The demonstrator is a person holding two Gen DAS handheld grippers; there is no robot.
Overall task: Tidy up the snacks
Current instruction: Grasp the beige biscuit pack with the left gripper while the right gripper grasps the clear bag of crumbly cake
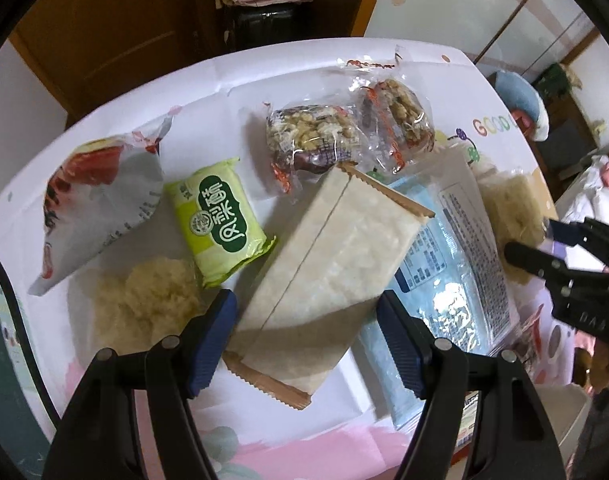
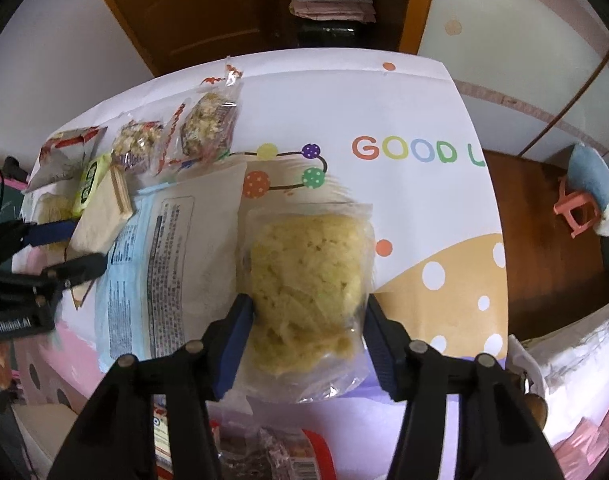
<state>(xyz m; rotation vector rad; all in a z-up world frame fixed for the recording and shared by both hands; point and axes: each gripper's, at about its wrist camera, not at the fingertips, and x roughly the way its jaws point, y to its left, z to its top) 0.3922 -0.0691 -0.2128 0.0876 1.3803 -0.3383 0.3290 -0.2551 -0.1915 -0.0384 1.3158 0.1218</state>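
Note:
My left gripper is shut on a beige wrapped bar, which is held tilted over the table; it also shows in the right wrist view. My right gripper is shut on a clear bag of yellow noodle snack, which also shows in the left wrist view. Beside the bar lie a green pineapple cake pack, two nut cakes in clear wrap, a white and red pouch, another yellow noodle bag and a flat blue and white packet.
The table has a white cloth with coloured dots and "GOOD" lettering. A red packet lies at the near edge under my right gripper. A wooden cabinet stands behind the table. A pink stool stands on the floor at right.

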